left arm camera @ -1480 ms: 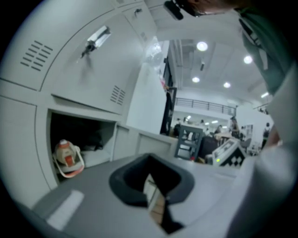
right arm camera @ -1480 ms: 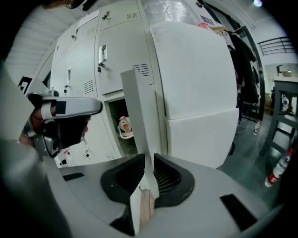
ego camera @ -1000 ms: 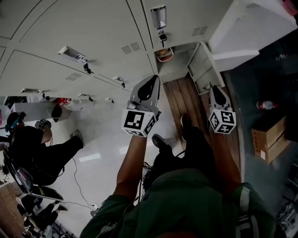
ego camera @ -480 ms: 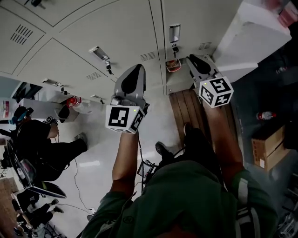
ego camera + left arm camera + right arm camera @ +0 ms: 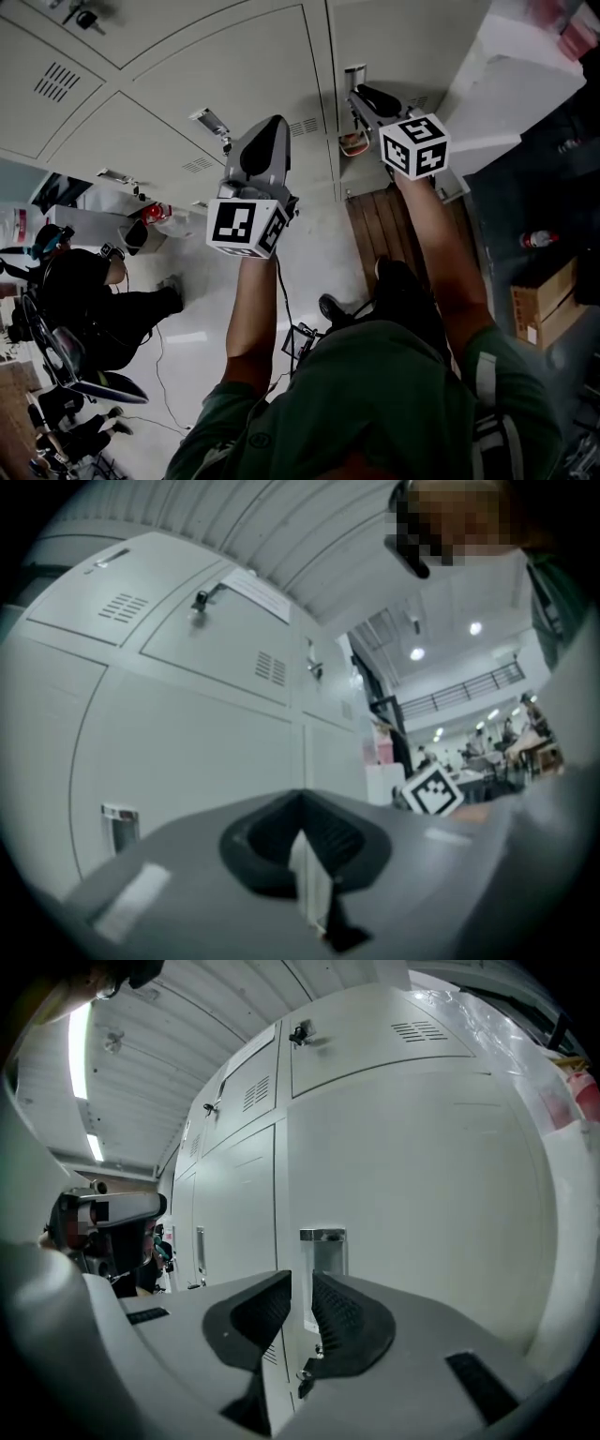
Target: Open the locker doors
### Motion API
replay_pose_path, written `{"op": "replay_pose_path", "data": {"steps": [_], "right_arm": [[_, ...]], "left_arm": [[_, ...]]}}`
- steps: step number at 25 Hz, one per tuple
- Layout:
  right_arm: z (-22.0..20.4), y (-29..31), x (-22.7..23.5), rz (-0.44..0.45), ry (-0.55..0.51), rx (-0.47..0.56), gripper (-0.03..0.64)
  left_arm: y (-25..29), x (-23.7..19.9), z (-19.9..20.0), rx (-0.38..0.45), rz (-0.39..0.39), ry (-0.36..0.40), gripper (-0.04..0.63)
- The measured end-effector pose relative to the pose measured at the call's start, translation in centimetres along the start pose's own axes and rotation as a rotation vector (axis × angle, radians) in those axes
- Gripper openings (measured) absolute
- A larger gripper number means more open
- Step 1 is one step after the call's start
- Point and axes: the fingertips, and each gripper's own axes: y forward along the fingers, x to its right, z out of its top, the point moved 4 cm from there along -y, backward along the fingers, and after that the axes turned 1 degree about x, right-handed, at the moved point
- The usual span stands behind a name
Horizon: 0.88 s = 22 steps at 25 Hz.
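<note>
Locker doors (image 5: 234,84) in pale grey cover the wall that both tools point at; the ones straight ahead are shut. The right tool (image 5: 302,1288) has its jaws a narrow slit apart with nothing between them. Through the slit shows a metal handle (image 5: 323,1241) on the door ahead, with a small lock (image 5: 302,1372) below it. The left tool (image 5: 302,803) has its jaws pressed together and empty, facing a plain door panel.

The head view puts the right tool's tips near that handle, with nothing between. Only the head view shows the floor below: a wooden strip (image 5: 375,225), a seated person (image 5: 89,291) at the left, and a bottle (image 5: 539,239) and a cardboard box (image 5: 544,300) at the right. The left gripper view alone shows a hall with ceiling lights (image 5: 417,653) — and the right tool's marker cube (image 5: 431,791).
</note>
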Motion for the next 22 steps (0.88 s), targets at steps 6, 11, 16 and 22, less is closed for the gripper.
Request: {"op": "replay_pose_path", "data": {"steps": [6,11,16,22], "right_arm": [[-0.4,2.0,0.8,0.013,0.006,-0.031,0.057],[-1.0,2.1,0.5,0.044,0.0,-0.039,0.056],[-1.4,-0.5,-0.3,0.054,0.012,-0.012,0.055],[-2.1,-5.2,-1.4,0.048,0.044,0.008,0.055]], "left_arm": [[2.6,0.1,-0.4,-0.024,-0.03,0.007,-0.014],[4.7,0.5,-1.7,-0.055,-0.051,0.0,-0.014],[6.5,1.8,-3.6,-0.096,-0.095,-0.024,-0.014],[8.6,5.1,-5.1,-0.122,-0.166,-0.035,-0.014]]}}
